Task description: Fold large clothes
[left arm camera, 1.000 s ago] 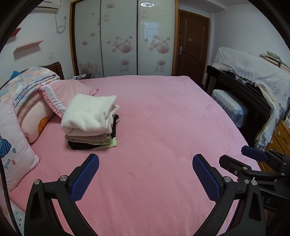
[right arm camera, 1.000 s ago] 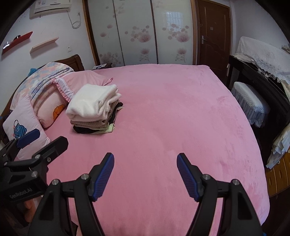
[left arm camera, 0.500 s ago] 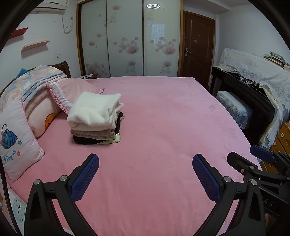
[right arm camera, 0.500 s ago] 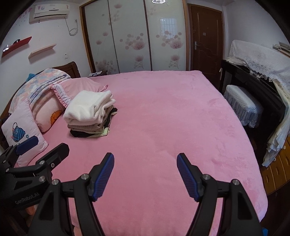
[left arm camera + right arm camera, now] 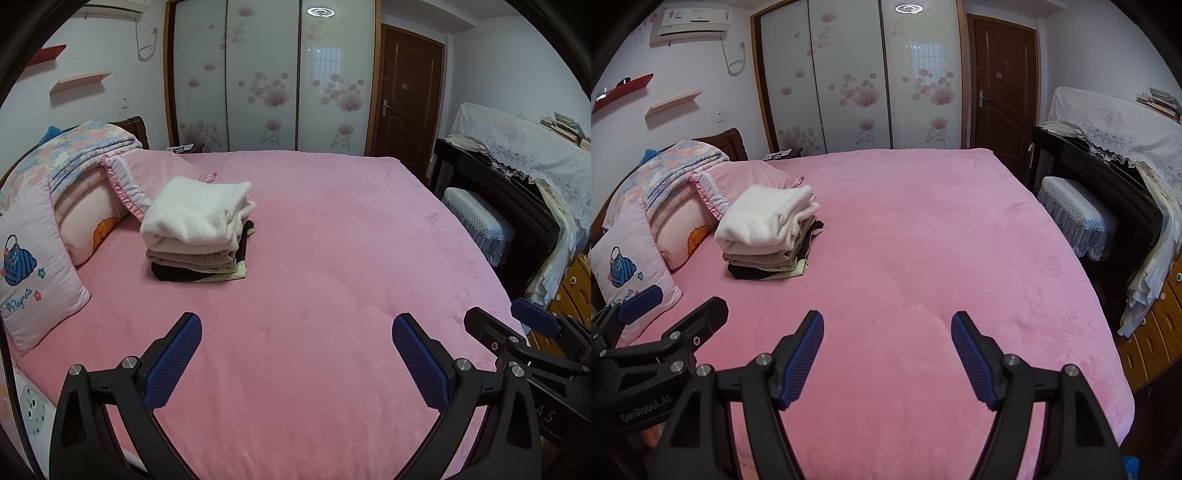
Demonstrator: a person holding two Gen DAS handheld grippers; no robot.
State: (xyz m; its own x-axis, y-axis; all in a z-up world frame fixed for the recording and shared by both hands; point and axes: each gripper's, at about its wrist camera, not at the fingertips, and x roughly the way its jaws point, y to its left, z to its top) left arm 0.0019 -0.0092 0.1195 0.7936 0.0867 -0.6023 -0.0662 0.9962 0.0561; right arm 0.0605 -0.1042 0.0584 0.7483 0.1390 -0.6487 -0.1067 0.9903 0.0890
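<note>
Occupying the left centre of both frames, a stack of folded clothes [image 5: 197, 229] [image 5: 770, 234] is seen on the pink bed cover [image 5: 332, 258] [image 5: 923, 240]. The top item is a thick white fleece piece [image 5: 195, 210], folded over a beige layer, with a dark garment and a pale green edge at the bottom. Pillows [image 5: 33, 269] and a floral quilt [image 5: 74, 151] are piled just beside the stack, toward the left edge of the frame.

The left gripper [image 5: 297, 362] is shown at the bottom of its own view, blue pads spread wide apart, with nothing held between them; only bed cover is seen in the gap. The right gripper [image 5: 888, 356] is likewise presented at the bottom of its view, fingers parted widely and empty. Each tool is also caught at the lower edge of the other's frame.

A flowered sliding wardrobe [image 5: 266, 77] and a brown door [image 5: 406, 96] are recorded at upper centre; a lace-covered cabinet [image 5: 524, 147] and padded stool [image 5: 476, 218] stand at right.
</note>
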